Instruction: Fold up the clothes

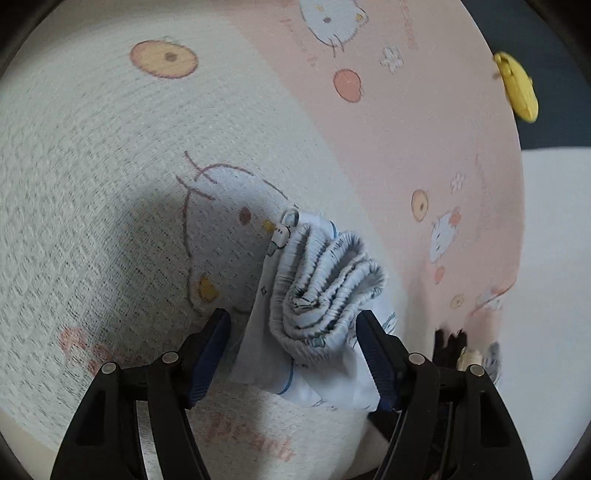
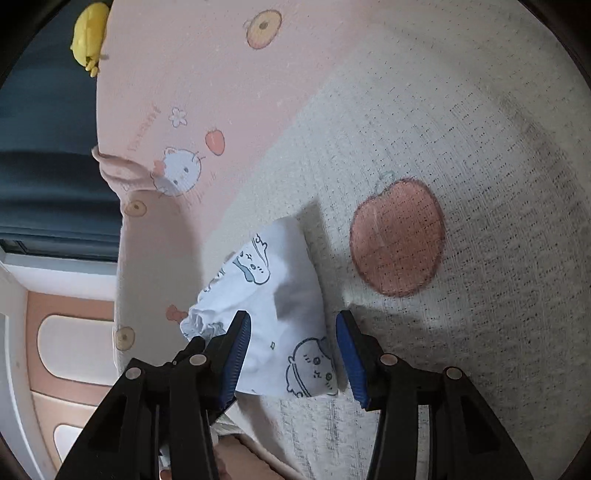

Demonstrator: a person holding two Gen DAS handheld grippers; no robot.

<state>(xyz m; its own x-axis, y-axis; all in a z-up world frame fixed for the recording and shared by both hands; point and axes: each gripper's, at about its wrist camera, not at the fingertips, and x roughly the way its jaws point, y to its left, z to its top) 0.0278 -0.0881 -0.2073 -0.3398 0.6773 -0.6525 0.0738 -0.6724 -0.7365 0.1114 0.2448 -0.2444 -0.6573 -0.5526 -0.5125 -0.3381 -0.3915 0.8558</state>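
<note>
A small pale-blue garment (image 1: 325, 280) with cartoon prints lies folded on a white knitted bed cover (image 1: 92, 184). Its gathered elastic waistband is bunched on top in the left wrist view. My left gripper (image 1: 291, 325) is open, its blue-padded fingers on either side of the garment's near end; the right pad touches the cloth. In the right wrist view the same garment (image 2: 280, 280) shows its smooth printed side. My right gripper (image 2: 291, 321) is open too, straddling it from the other end, with the cloth against the left pad and a gap at the right one.
The white cover (image 2: 498, 184) carries a large peach print (image 2: 397, 236) and adjoins a pink printed sheet (image 1: 406, 129) (image 2: 184, 74). A yellow toy (image 1: 517, 86) (image 2: 88, 33) sits at the bed's far edge. Beyond the edge stands pink-panelled furniture (image 2: 55, 350).
</note>
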